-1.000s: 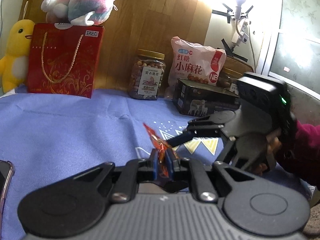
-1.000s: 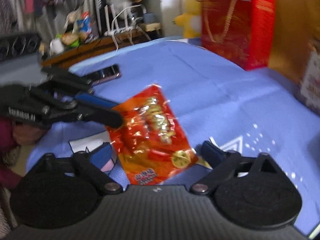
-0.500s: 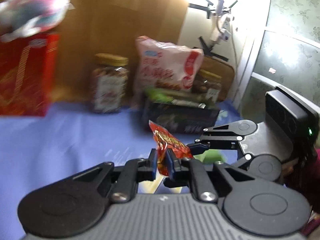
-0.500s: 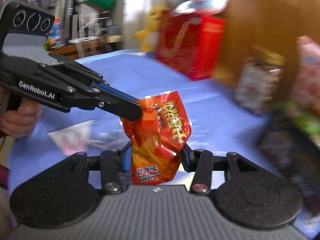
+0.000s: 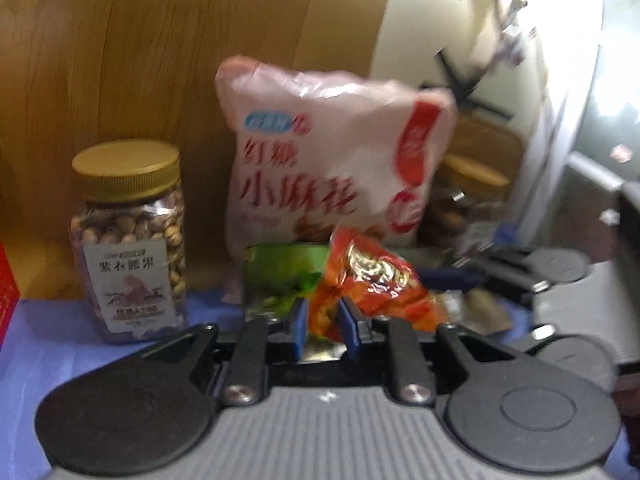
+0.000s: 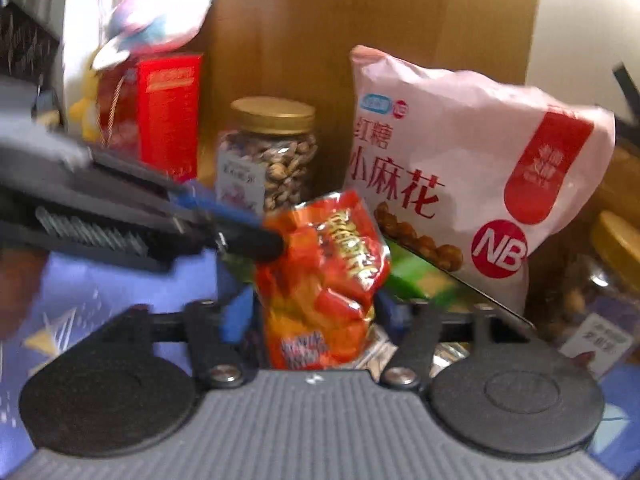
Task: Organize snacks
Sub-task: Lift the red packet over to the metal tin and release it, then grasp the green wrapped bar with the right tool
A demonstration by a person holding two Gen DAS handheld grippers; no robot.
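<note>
A small red snack packet is held in the air by both grippers. My left gripper is shut on its edge; in the right wrist view it comes in from the left. My right gripper is shut on the packet's lower part; it shows at the right of the left wrist view. Just behind the packet lie a green packet and a dark box.
A big pink snack bag leans on the wooden board. A nut jar with a gold lid stands left of it. A second jar is at the right, a red gift bag at the left.
Both grippers have carried the red packet up off the blue cloth and toward the pink bag and jar at the back. The right gripper closed on the packet.
</note>
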